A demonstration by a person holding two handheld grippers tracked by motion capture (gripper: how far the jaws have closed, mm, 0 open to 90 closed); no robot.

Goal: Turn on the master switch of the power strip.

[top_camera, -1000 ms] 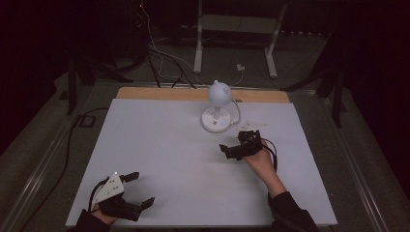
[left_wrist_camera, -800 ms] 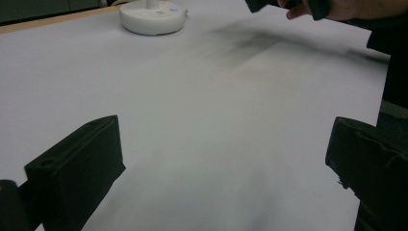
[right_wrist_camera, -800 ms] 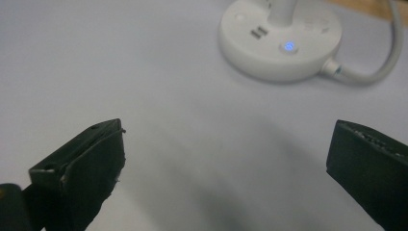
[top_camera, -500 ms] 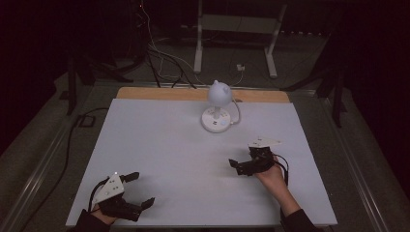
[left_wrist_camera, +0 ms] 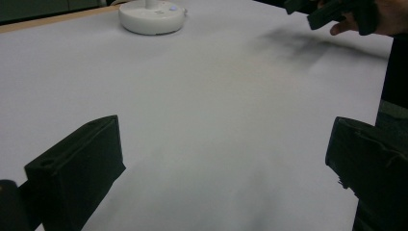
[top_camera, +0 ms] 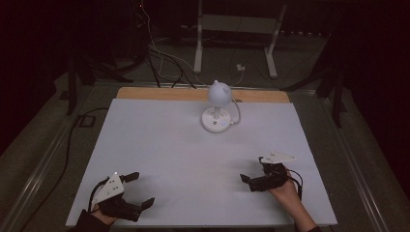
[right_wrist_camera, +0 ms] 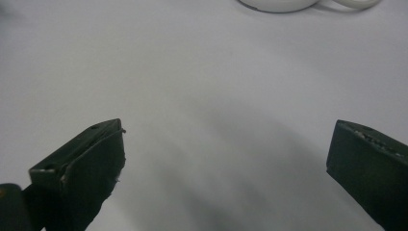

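Observation:
A small white desk lamp (top_camera: pixel 216 109) with a round head and round base stands at the back middle of the white table (top_camera: pixel 159 145). My left gripper (top_camera: pixel 140 190) rests at the front left corner, jaws spread wide and empty. In the left gripper view the left gripper (left_wrist_camera: pixel 226 139) faces bare table, with the lamp base (left_wrist_camera: pixel 151 17) far ahead. My right gripper (top_camera: pixel 252 170) sits at the front right, held by a hand, open and empty. In the right gripper view the right gripper (right_wrist_camera: pixel 226 144) has bare table between its jaws, and the lamp base (right_wrist_camera: pixel 279 4) lies at the top edge.
A white cord (top_camera: pixel 236 112) loops from the lamp's base to its right. A wooden strip (top_camera: pixel 164 93) runs along the table's far edge. Behind the table are cables and a metal stand (top_camera: pixel 237 43) on the floor. The right hand's gripper (left_wrist_camera: pixel 332 13) appears far off in the left gripper view.
My right gripper has drawn back from just right of the lamp to the front right of the table, staying open. The left gripper has not moved.

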